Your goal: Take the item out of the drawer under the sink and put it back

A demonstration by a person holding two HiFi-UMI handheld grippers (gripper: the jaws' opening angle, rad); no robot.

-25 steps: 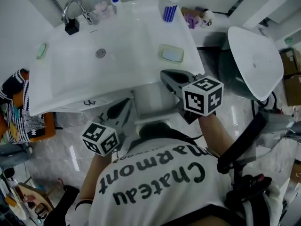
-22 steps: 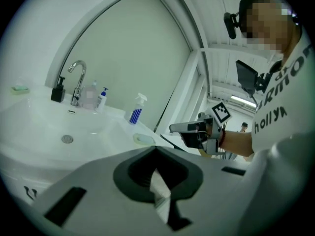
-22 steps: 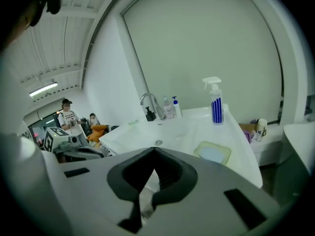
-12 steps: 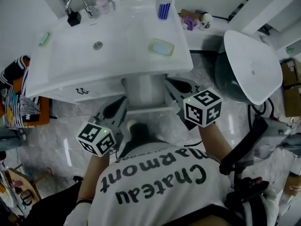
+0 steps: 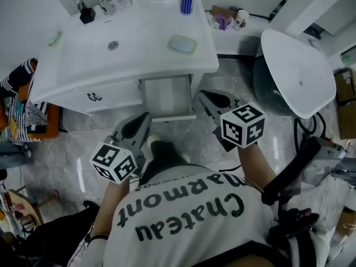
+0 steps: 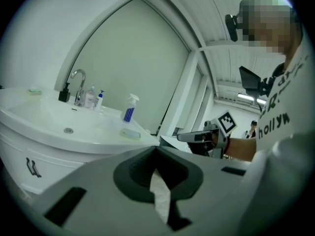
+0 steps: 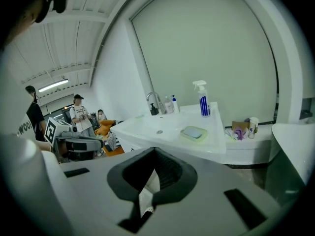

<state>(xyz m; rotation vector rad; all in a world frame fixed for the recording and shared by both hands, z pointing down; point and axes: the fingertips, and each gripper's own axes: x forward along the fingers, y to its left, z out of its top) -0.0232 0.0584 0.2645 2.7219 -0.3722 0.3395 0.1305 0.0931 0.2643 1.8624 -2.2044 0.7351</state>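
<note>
While the drawer (image 5: 167, 96) juts out, a soap dish (image 5: 182, 44) tops the sink (image 5: 83, 65).

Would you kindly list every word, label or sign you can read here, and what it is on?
"Chateau Marmont": on the person's white shirt, head view.
"hollyw", cut off: same shirt, left gripper view.
Spray bottle label: too small to read.
Dark mark on the cabinet front: not legible.
</note>
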